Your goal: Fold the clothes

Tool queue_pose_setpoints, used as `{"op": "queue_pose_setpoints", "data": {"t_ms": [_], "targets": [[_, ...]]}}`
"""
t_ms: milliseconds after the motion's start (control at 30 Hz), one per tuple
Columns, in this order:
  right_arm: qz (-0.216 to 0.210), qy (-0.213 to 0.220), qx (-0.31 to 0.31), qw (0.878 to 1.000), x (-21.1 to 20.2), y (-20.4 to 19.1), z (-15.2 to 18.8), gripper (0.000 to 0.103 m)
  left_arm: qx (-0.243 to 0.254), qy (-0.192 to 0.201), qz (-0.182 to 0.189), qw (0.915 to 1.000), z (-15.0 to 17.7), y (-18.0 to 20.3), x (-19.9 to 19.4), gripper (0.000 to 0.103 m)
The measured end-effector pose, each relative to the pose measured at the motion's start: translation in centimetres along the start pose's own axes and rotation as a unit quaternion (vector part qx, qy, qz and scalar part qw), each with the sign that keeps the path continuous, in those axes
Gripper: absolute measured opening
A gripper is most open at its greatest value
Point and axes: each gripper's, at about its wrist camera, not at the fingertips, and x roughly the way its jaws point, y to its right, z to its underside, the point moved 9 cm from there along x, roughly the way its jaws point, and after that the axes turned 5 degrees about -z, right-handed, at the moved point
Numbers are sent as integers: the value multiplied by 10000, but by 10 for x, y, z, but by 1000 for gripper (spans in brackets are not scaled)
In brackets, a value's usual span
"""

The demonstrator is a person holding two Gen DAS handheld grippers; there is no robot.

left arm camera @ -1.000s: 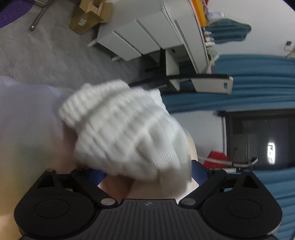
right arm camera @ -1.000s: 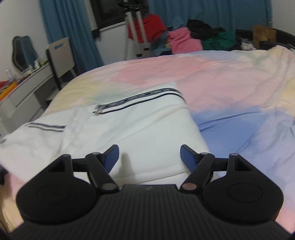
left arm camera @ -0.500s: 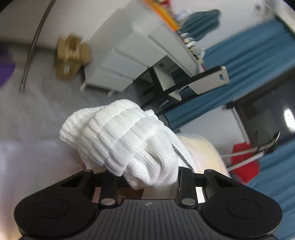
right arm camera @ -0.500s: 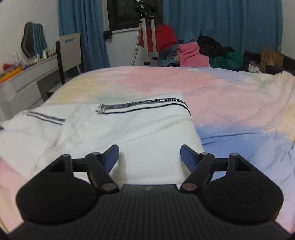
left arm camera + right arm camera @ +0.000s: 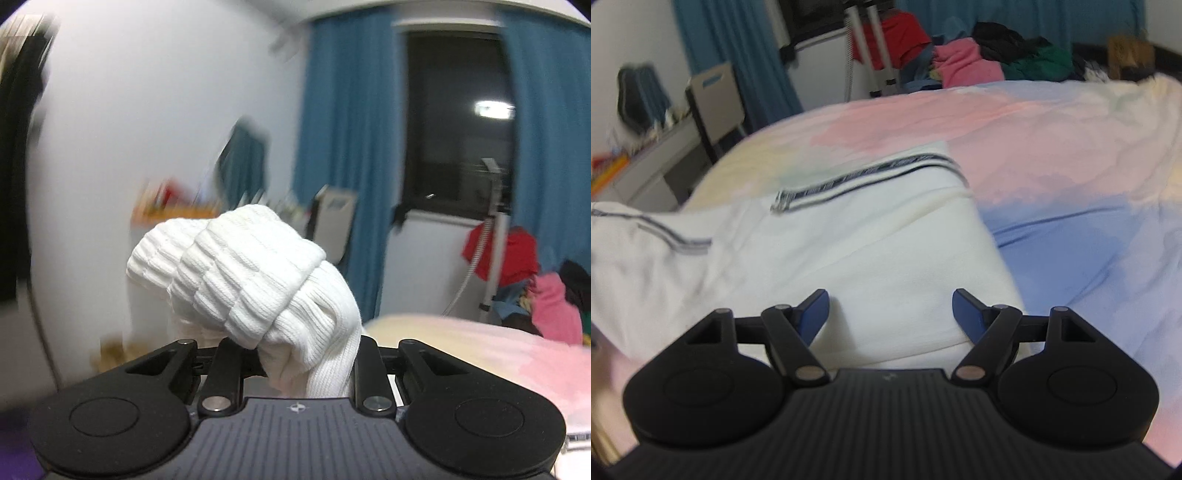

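Observation:
A bunched white ribbed cuff of the garment fills the middle of the left wrist view, raised in the air in front of the wall. My left gripper has the cuff between its fingers and its jaws are still closing on it; the pads are hidden behind the knit. In the right wrist view the white garment with black striped trim lies folded on the pastel bedspread. My right gripper hovers open just above its near edge, nothing between the fingers. A sleeve trails off to the left.
A pile of coloured clothes sits beyond the far edge of the bed beside a white stand. A chair and a desk stand to the left of the bed. Blue curtains frame a dark window.
The left gripper's jaws went from wide to narrow around the ribbed cuff, and it rolled upright and rose, its view swinging from floor and drawers to the wall. The right gripper hardly shifted.

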Motion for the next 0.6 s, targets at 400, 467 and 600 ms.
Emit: {"op": "queue_pose_setpoints", "data": {"t_ms": [400,467,600], "targets": [[83,843,1159,9896,-42,54,-42,76,1946,1751,894,9610,-3,246,-148,22],[135,926,1315,9869,-47,65,-47,76,2313,1845,1045,9495,19,286,-167,21],[306,1151,1620,9796,-56,90,-54,76,3077,1823,1505,9217,80,358,-202,20]]}}
